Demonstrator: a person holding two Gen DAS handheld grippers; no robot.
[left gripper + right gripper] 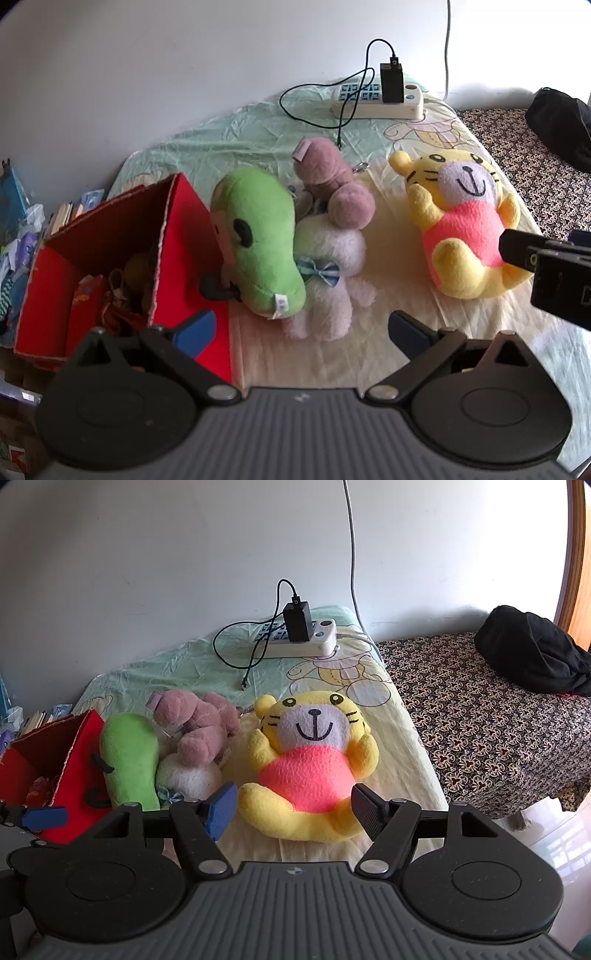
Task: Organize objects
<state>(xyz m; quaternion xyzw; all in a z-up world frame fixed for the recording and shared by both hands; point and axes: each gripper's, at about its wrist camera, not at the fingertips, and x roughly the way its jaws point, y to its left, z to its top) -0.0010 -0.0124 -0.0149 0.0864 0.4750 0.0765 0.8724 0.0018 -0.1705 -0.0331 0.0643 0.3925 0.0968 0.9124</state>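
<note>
- The right hand-held gripper (293, 810) hangs low over the bed with its jaws spread wide, nothing between them; its two pads sit either side of the lower body of the yellow tiger plush (312, 764), near it, though contact cannot be told.
- The left hand-held gripper (301, 330) also has its jaws wide apart and empty; it points at the foot of the toy pile, with its left pad in front of the red box (184, 236).
- The yellow tiger plush lies on its back on the pale patterned bedsheet (332, 686), face up, in a pink shirt, arms raised.
- Just left of it is a heap of three toys: a green plush (258, 243) leans against the wall of the red box, a white plush (332, 258) with a blue bow lies under and beside it, and a mauve plush (332, 184) rests on top of the white one.
- The red box stands open at the left edge of the bed, with small items inside that are too dark to name.
- Further back on the sheet sits a white power strip (303, 640) with a black charger (296, 622) plugged in and a black cable looping in front of it.
- To the right, a brown patterned cover (480, 716) carries a black bundle of cloth (532, 653).
</note>
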